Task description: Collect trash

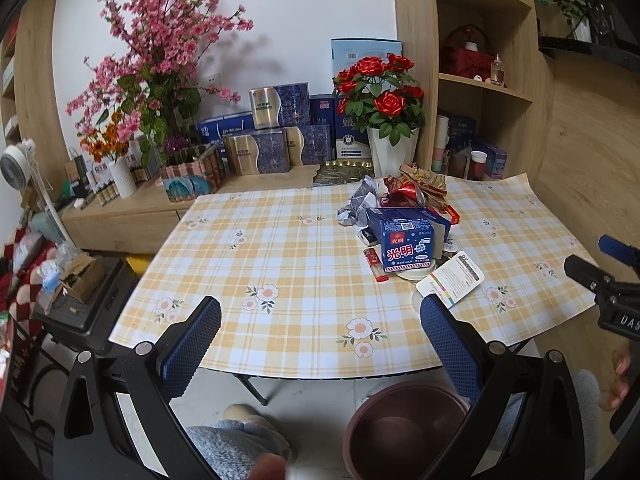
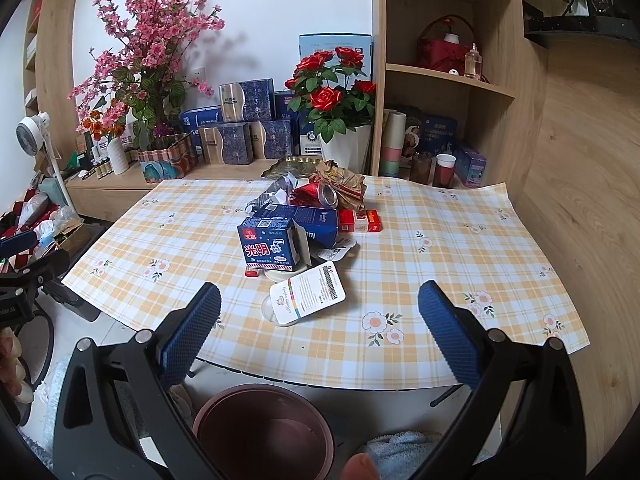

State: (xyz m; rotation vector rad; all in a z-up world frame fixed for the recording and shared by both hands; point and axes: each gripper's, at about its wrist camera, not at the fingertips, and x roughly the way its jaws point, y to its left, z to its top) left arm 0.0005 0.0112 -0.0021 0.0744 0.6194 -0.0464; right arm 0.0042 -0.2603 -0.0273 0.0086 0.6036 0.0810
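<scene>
Nothing collected yet: left gripper (image 1: pixel 320 316) and right gripper (image 2: pixel 319 304) both hang wide open & empty, trash pile (image 2: pixel 308 224) sits on the table (image 2: pixel 440 240) ahead of the jaws, brown bin (image 2: pixel 264 428) below them looks empty.

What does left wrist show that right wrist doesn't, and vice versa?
Left wrist only: the red lighter in full beside the blue carton, and the right gripper at the frame's right edge.

Right wrist only: the crushed red can with its open mouth facing the camera, the red cigarette pack nearly whole, and the left gripper at the left edge.

Both: open fingers, the trash pile on the checked tablecloth, the white label card, and the brown bin below the table edge.
</scene>
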